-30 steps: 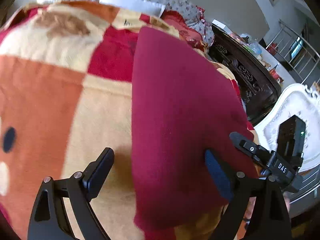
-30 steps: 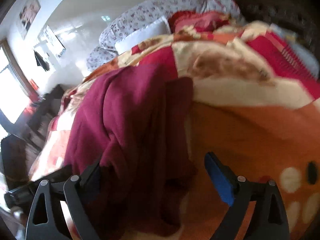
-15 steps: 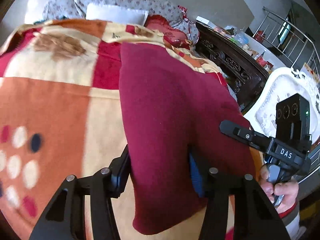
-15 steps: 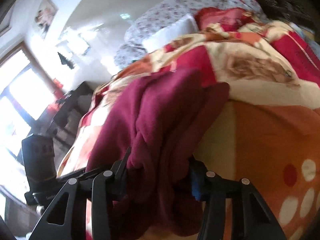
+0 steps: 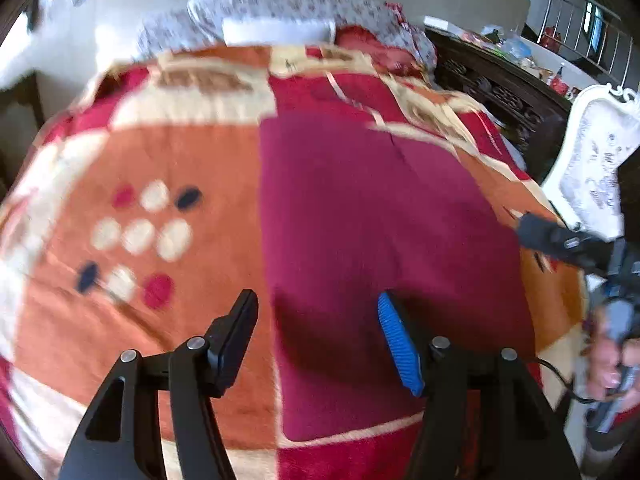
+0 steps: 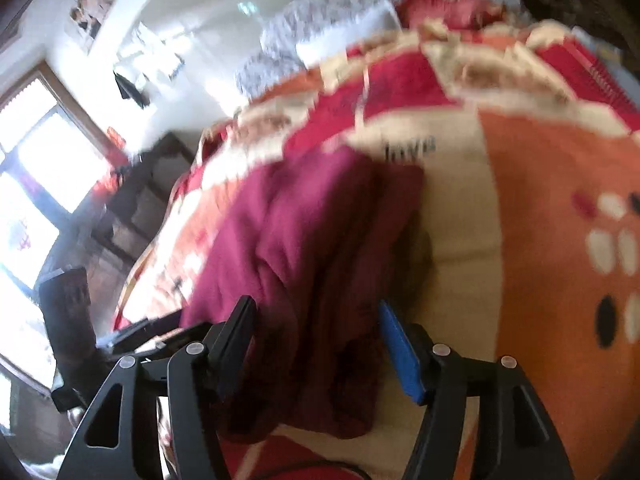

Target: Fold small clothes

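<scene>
A dark red garment [image 5: 380,232] lies on the patterned blanket [image 5: 168,168] of a bed. In the left wrist view it is spread flat. My left gripper [image 5: 318,340] hangs above its near edge, jaws open and empty. In the right wrist view the same garment [image 6: 312,248] looks bunched in folds. My right gripper [image 6: 316,344] is open, with the cloth's near end between the fingers but not pinched. The right gripper also shows at the right edge of the left wrist view [image 5: 576,244].
Floral pillows [image 5: 280,12] and a white pillow [image 5: 276,30] lie at the head of the bed. A dark carved cabinet [image 5: 500,84] and a white ornate chair [image 5: 596,160] stand on the right. A window [image 6: 36,184] and dark furniture [image 6: 132,208] are beyond the bed's other side.
Half a second ago both grippers were pinched on the garment's near edge. Now both have opened and pulled back and up, leaving the garment on the blanket.
</scene>
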